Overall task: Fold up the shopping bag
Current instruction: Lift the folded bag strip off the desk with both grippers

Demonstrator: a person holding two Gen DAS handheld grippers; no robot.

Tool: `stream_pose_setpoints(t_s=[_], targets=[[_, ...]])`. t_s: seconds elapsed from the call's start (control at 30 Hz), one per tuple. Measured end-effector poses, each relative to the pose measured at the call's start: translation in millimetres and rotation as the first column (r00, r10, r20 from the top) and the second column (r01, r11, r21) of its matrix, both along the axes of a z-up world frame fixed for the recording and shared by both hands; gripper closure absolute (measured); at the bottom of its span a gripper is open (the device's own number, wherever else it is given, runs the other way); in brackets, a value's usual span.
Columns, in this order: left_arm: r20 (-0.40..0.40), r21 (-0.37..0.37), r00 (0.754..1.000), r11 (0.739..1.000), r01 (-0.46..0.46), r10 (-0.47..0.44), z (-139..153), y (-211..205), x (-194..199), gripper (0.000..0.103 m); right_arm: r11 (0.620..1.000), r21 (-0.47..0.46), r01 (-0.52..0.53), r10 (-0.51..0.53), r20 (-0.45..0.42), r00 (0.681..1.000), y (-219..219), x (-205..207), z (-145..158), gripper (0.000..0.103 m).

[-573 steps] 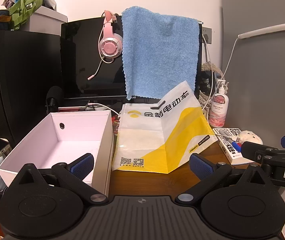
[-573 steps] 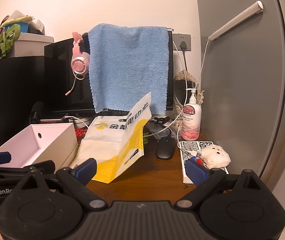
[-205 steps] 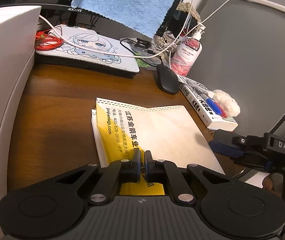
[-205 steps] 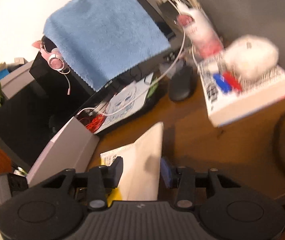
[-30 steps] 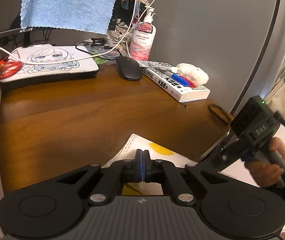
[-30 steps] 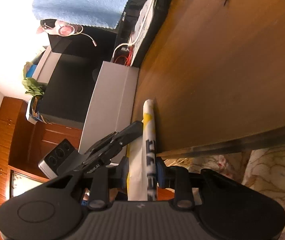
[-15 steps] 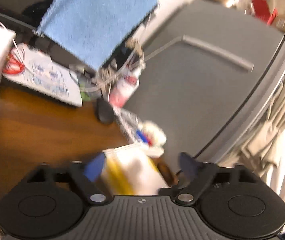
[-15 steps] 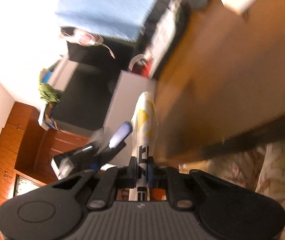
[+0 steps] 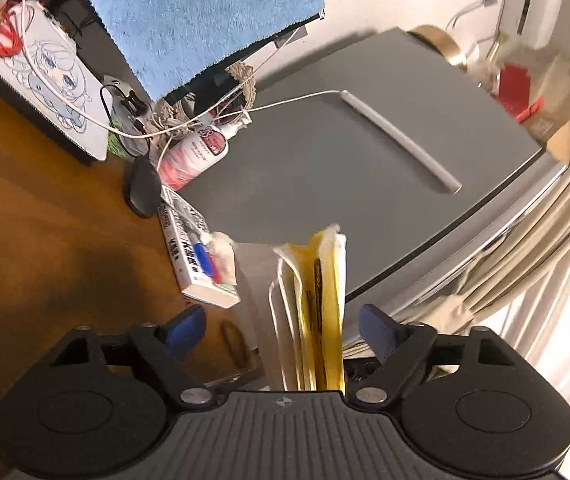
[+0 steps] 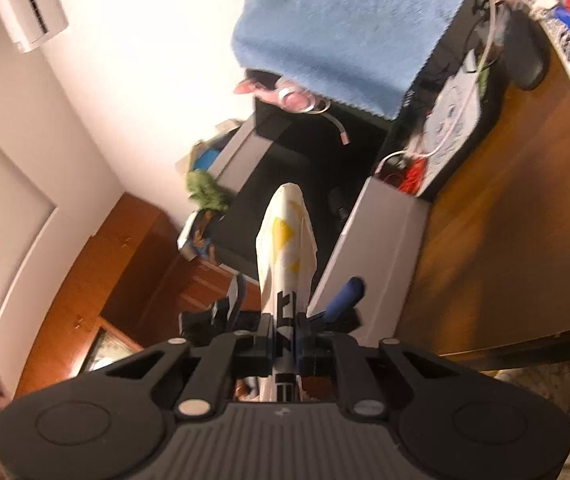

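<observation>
Right gripper (image 10: 285, 350) clamped on folded shopping bag (image 10: 287, 240), pointing twelve o'clock; left gripper (image 9: 283, 326) closing, pads clear of it.

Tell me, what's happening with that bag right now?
Right gripper shut on folded shopping bag, held in the air. Left gripper closing, pads clear of bag. Nothing in the way.

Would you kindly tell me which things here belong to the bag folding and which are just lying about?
In the job:
- folded shopping bag
- right gripper, shut on it
- left gripper, jaws closing around the bag, pads clear

Lying about:
- blue towel
- lotion bottle
- computer mouse
- book
- white box
</observation>
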State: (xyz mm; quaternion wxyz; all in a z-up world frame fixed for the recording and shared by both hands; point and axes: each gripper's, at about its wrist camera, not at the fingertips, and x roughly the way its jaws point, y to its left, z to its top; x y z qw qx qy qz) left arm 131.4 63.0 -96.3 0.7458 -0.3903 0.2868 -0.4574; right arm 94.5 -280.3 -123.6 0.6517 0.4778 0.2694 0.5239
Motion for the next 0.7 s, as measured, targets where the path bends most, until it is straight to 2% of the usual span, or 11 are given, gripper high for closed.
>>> stream_pose_setpoints(t_s=[0.03,0.1,0.2,0.37,0.5,0.57,0.6,0.67,0.7], targets=[[0.001,-0.002,1.0,1.0,0.0,0.0,1,0,-1,0.042,1.0,-0.001,-0.003,0.003,0.001,1.0,-1,0,0,0.094],[0.003,0.002,1.0,1.0,0.008,-0.008,1,-1,-2,0.06,1.0,-0.003,-0.004,0.004,0.0,1.0,-1,-1,-1,0.094],[0.012,0.007,1.0,1.0,0.0,0.0,2,-1,-5,0.078,1.0,-0.012,-0.003,0.003,-0.004,1.0,-2,-1,-2,0.094],[0.072,0.067,0.996,0.996,-0.064,0.059,7,-3,-13,0.087,0.999,-0.04,0.012,-0.013,-0.024,1.0,-7,-1,-9,0.093],[0.191,0.174,0.972,0.97,-0.171,0.137,21,-10,-26,0.088,0.997,-0.067,0.038,-0.041,-0.039,0.998,-6,3,-12,0.084],[0.264,0.236,0.948,0.942,-0.24,0.176,29,-14,-33,0.09,0.993,-0.1,0.067,-0.071,-0.047,0.996,-8,6,-12,0.08],[0.317,0.287,0.925,0.909,-0.302,0.207,33,-17,-39,0.09,0.986,-0.136,0.093,-0.099,-0.038,0.994,-9,7,-9,0.078],[0.439,0.391,0.863,0.812,-0.434,0.25,41,-27,-50,0.09,0.956,-0.244,0.165,-0.168,0.009,0.986,-11,6,2,0.078],[0.504,0.43,0.827,0.758,-0.491,0.249,43,-33,-56,0.09,0.935,-0.293,0.199,-0.199,0.031,0.979,-12,5,9,0.074]])
